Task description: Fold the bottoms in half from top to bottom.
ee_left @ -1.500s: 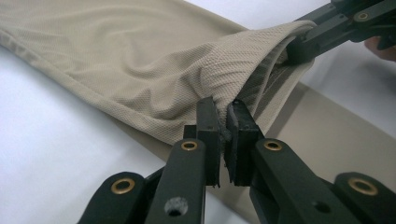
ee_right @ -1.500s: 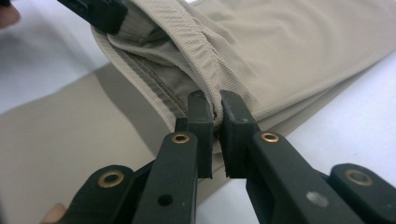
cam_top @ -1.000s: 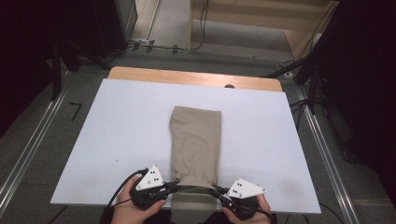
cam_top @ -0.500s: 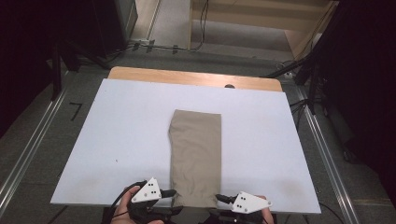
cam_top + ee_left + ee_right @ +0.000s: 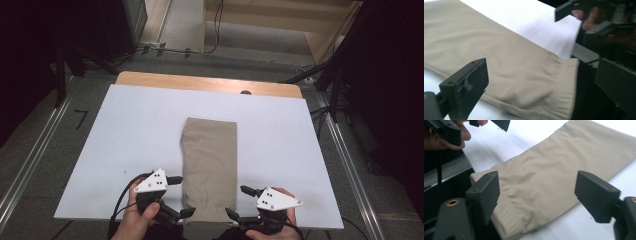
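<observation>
A folded beige garment (image 5: 209, 160) lies flat in the middle of the white table top (image 5: 125, 140), its ribbed hem at the near edge. My left gripper (image 5: 182, 196) sits beside the hem's left corner. My right gripper (image 5: 236, 201) sits beside its right corner. Both sets of jaws have just been opening and press on nothing. In the left gripper view the garment (image 5: 506, 62) lies below and between the wide jaws of the left gripper (image 5: 544, 80). In the right gripper view the hem (image 5: 506, 202) lies under the spread jaws of the right gripper (image 5: 537, 192).
A wooden strip (image 5: 200, 82) runs along the table's far edge. Metal rails (image 5: 30, 165) flank the table on both sides. Bare white surface lies left and right of the garment. Beyond the table are dark floor and cables (image 5: 320, 107).
The garment's near end has been drawn toward the front edge and now lies longer and flat. Both grippers have opened, let go of the hem and lifted slightly away from it.
</observation>
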The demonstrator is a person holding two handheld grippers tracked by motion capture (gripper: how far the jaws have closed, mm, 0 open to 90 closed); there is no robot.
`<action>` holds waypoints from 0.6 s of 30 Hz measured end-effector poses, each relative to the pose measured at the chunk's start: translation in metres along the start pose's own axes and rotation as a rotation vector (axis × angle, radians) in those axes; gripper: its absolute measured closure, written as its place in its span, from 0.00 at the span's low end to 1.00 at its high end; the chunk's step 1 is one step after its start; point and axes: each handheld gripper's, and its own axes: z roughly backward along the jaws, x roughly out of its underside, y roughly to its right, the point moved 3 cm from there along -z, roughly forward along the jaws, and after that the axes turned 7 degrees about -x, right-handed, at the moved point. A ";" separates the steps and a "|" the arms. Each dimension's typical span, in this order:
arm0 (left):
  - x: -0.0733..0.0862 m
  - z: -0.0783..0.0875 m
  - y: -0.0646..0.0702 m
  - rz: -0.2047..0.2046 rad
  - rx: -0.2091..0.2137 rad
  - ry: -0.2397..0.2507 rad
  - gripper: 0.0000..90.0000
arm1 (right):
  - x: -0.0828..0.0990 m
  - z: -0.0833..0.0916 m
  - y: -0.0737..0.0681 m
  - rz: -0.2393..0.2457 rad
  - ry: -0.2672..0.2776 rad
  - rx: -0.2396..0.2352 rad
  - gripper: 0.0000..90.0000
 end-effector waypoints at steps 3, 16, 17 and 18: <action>-0.009 -0.004 -0.012 -0.018 -0.011 0.005 0.00 | -0.006 -0.005 0.010 -0.004 -0.007 0.016 0.14; -0.041 -0.027 -0.067 -0.016 -0.031 0.041 0.00 | -0.047 -0.022 0.075 -0.029 0.016 0.032 0.00; -0.043 -0.027 -0.069 -0.015 -0.036 0.044 0.00 | -0.050 -0.024 0.081 -0.036 0.017 0.057 0.00; -0.044 -0.028 -0.072 -0.014 -0.037 0.048 0.00 | -0.052 -0.026 0.087 -0.039 0.017 0.071 0.00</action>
